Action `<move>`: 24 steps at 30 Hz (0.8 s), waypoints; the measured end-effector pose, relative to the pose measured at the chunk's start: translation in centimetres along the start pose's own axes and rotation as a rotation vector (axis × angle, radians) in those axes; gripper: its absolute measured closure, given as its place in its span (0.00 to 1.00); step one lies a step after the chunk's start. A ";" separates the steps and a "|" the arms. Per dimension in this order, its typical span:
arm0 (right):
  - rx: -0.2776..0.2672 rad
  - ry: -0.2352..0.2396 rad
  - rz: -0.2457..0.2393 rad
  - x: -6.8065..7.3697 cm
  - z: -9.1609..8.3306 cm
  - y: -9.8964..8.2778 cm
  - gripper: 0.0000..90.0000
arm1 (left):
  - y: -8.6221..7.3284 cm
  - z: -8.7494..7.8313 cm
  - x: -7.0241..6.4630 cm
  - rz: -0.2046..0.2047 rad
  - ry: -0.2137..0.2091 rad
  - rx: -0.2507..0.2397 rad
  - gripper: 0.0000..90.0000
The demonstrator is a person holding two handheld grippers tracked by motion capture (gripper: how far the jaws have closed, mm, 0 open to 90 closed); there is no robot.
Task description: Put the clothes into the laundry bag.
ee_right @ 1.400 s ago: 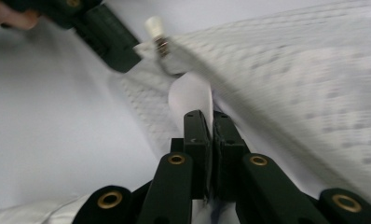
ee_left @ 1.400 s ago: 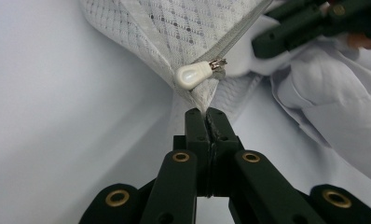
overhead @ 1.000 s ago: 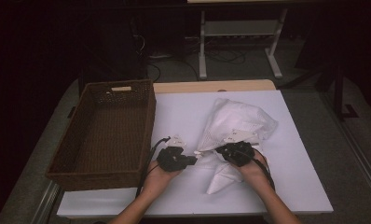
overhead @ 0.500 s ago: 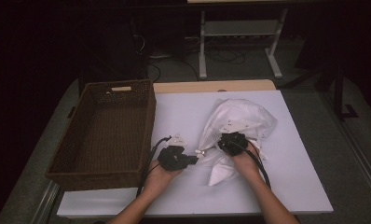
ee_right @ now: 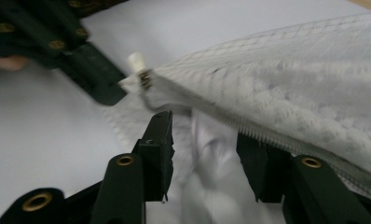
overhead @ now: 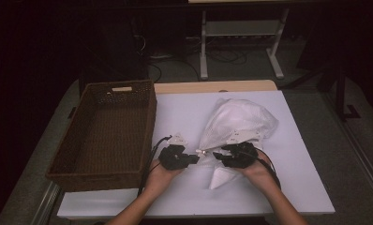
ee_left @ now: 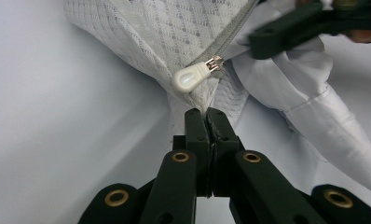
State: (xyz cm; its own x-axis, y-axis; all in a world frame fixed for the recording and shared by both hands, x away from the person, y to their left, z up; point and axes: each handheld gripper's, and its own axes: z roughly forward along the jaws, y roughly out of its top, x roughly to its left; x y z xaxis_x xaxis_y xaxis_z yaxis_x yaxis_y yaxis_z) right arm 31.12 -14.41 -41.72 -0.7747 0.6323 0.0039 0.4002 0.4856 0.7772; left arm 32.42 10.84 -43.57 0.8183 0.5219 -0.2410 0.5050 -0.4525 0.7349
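White mesh laundry bag (overhead: 238,123) lies on the white table (overhead: 306,187), right of centre, with its zipper end towards the person. Left gripper (overhead: 190,158) is clamped tight on the bag's corner fabric just below the zipper pull (ee_left: 193,77); in the left gripper view the jaws meet with mesh pinched between them. Right gripper (overhead: 220,156) sits just beside it at the bag's open edge. Its jaws have just been opening and now stand apart, with white cloth (ee_right: 211,154) spilling from the bag between them; the pads are not pressing on it. The zipper track (ee_right: 286,140) runs past the far jaw. Wicker basket (overhead: 107,133) sits at the table's left, well apart from the bag.
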 end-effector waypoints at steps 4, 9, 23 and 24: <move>-0.024 0.034 0.005 0.5 -2.2 -0.6 0.56 | 0.0 0.0 0.1 -0.002 0.001 0.000 0.99; -0.041 0.086 0.012 1.4 -4.5 -2.0 0.53 | 0.0 0.1 0.1 0.001 0.000 0.002 0.99; 0.065 0.150 -0.047 3.8 -1.9 -4.6 0.38 | 0.0 0.4 0.1 0.001 -0.006 0.010 0.99; 0.073 0.143 -0.044 3.8 -1.5 -4.7 0.40 | 0.0 0.4 0.1 0.004 -0.006 0.013 0.99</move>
State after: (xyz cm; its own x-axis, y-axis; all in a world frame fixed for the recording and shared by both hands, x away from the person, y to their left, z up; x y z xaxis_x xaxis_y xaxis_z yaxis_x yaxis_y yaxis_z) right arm 25.56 -15.13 -44.40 -0.8519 0.5197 0.0645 0.3948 0.5565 0.7311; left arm 32.64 10.60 -43.83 0.8217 0.5160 -0.2420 0.5054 -0.4635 0.7278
